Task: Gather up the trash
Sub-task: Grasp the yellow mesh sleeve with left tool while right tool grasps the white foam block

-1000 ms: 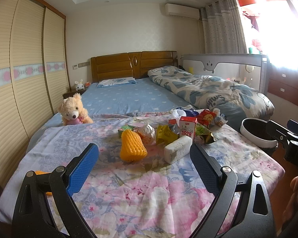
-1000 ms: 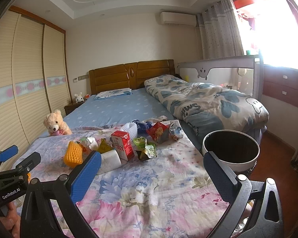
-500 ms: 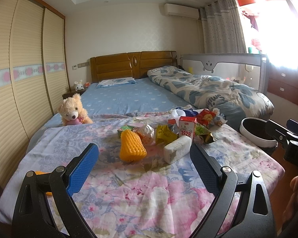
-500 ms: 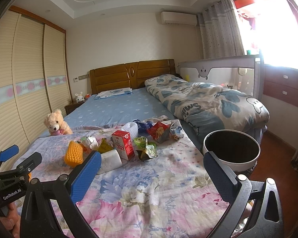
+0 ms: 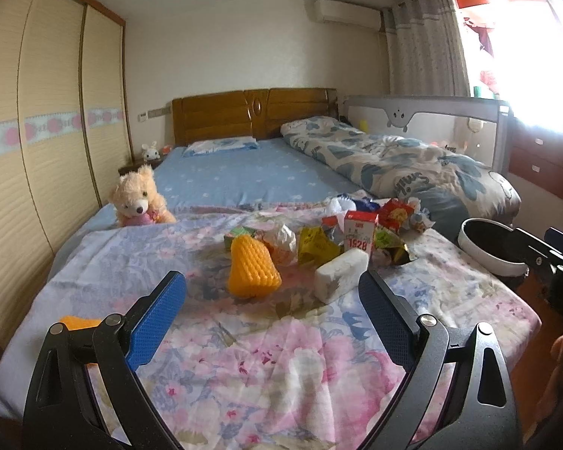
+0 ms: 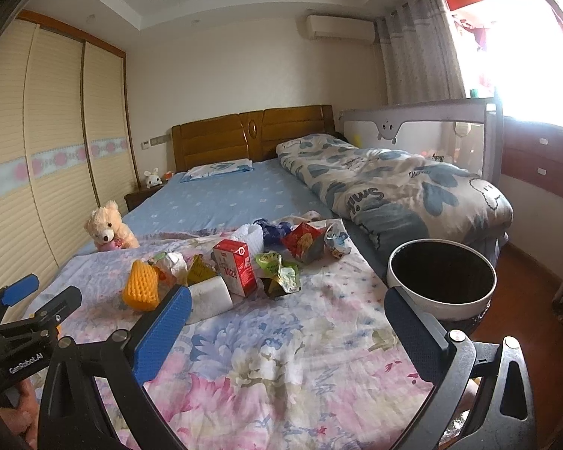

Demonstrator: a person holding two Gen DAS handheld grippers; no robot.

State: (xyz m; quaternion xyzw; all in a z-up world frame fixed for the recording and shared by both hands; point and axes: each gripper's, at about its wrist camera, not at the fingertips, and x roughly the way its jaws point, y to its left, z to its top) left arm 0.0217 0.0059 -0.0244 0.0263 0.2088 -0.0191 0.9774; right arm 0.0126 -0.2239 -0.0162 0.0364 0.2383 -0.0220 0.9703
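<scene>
Litter lies in a cluster on the floral blanket (image 5: 266, 352): a yellow foam fruit net (image 5: 253, 270), a white tissue pack (image 5: 339, 275), a red and white carton (image 5: 360, 230), a yellow wrapper (image 5: 315, 243) and a red snack bag (image 5: 396, 213). My left gripper (image 5: 272, 288) is open, just short of the net and the tissue pack, holding nothing. The right wrist view shows the carton (image 6: 232, 268), a green wrapper (image 6: 277, 273) and a white-rimmed bin (image 6: 441, 279) at the bed's right side. My right gripper (image 6: 287, 307) is open and empty in front of the pile.
A teddy bear (image 5: 139, 197) sits at the left bed edge. A second orange piece (image 5: 79, 323) lies behind my left finger. A rolled duvet (image 6: 394, 183) fills the right of the bed. Wardrobe doors (image 5: 37, 150) line the left wall.
Both views have barely shifted; the pile and both open grippers stand as before.
</scene>
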